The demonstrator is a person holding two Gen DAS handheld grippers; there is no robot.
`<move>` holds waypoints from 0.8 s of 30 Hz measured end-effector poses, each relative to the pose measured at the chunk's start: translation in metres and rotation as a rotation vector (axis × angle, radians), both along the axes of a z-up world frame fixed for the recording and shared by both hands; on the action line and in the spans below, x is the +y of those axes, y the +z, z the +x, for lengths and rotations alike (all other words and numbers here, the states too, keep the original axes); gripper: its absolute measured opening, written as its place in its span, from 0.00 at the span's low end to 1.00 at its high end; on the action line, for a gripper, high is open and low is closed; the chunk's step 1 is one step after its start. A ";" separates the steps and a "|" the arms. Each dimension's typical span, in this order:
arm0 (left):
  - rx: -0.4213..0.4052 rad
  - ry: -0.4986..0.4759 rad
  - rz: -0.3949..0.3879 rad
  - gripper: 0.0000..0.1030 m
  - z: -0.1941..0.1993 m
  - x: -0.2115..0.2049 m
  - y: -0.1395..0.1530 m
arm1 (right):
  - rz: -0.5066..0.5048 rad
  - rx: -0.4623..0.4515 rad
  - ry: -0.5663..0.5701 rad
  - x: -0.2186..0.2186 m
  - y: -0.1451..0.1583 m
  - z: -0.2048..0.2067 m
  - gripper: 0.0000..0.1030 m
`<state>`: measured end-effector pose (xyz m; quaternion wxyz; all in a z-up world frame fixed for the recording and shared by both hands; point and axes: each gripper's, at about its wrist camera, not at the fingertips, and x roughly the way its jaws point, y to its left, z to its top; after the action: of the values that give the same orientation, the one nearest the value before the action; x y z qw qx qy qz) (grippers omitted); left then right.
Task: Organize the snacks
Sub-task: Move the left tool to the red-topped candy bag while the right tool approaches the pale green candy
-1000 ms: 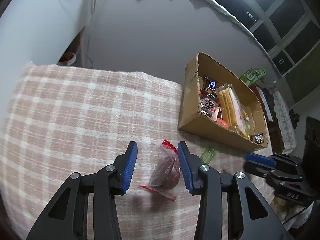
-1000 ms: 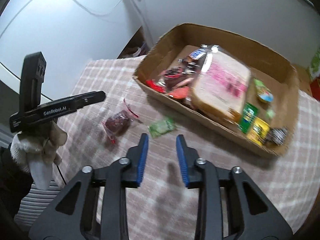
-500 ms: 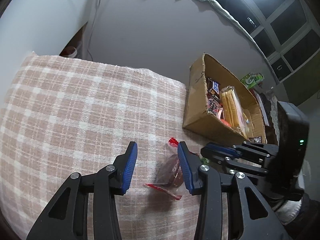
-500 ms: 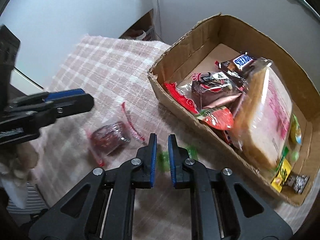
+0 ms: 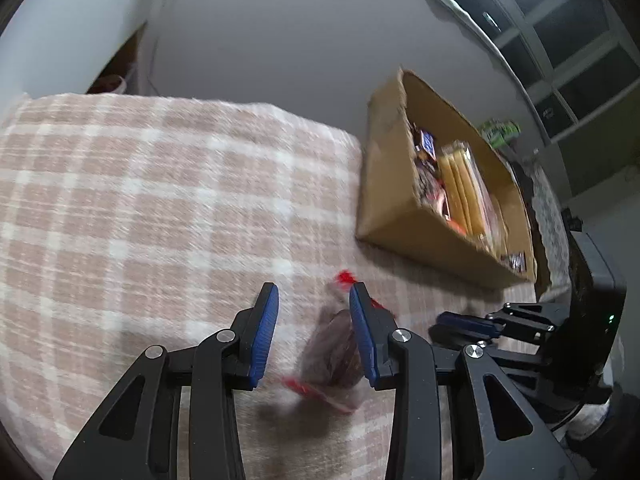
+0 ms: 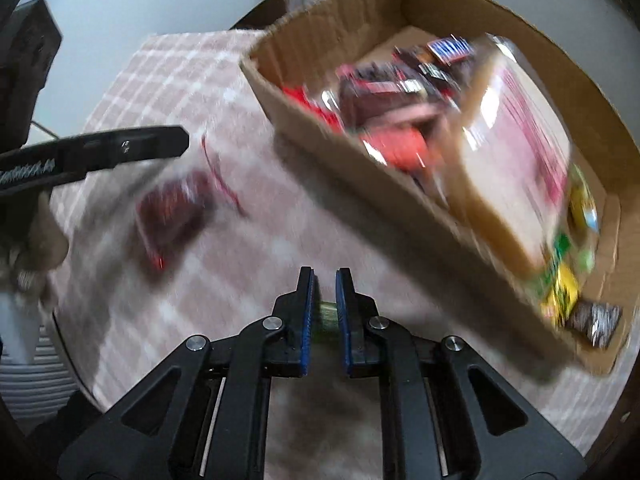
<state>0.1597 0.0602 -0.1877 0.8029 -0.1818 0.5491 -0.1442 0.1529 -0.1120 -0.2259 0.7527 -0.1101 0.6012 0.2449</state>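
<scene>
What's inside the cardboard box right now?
The cardboard box holds a big clear bag of bread, a blue-labelled chocolate bar, red-wrapped snacks and small green and yellow packets. Whatever lies under the bread is hidden.

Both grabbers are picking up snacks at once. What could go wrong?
1. The right gripper pinches only a small part of the green candy; it might slip out on the way to the cardboard box.
2. The left gripper has been closing, but the dark red-edged snack packet sits against one side, so it may get pushed away.
3. The grippers are close and could bump.
</scene>
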 end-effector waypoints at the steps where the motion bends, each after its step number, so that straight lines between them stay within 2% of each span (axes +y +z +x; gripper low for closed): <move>1: 0.004 -0.014 0.000 0.33 -0.002 -0.004 -0.002 | 0.003 0.007 -0.007 -0.006 -0.001 -0.004 0.11; 9: 0.012 -0.105 0.008 0.33 -0.018 -0.036 -0.005 | 0.022 0.037 -0.044 -0.041 -0.002 -0.024 0.11; 13: -0.008 -0.181 0.069 0.33 -0.028 -0.054 -0.004 | 0.103 0.029 -0.060 -0.056 0.011 -0.030 0.11; 17: 0.002 -0.161 0.060 0.33 -0.037 -0.052 -0.006 | 0.135 0.010 -0.055 -0.063 0.023 -0.034 0.11; 19: 0.001 -0.129 0.051 0.33 -0.042 -0.044 -0.004 | 0.144 0.018 -0.017 -0.061 0.024 -0.035 0.13; 20: -0.005 -0.121 0.042 0.33 -0.045 -0.040 -0.002 | 0.139 0.027 0.009 -0.056 0.022 -0.035 0.24; 21: -0.017 -0.116 0.034 0.33 -0.048 -0.035 0.003 | 0.123 0.029 0.050 -0.052 0.020 -0.038 0.45; 23: -0.039 -0.128 0.044 0.37 -0.055 -0.031 0.013 | 0.085 -0.011 0.116 -0.046 0.022 -0.044 0.66; 24: -0.048 -0.147 0.046 0.39 -0.057 -0.030 0.017 | 0.064 -0.031 0.155 -0.043 0.022 -0.049 0.66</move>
<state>0.1025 0.0304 -0.1704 0.8072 -0.1189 0.5445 -0.1945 0.1042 -0.1551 -0.2036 0.7439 -0.1357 0.5709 0.3198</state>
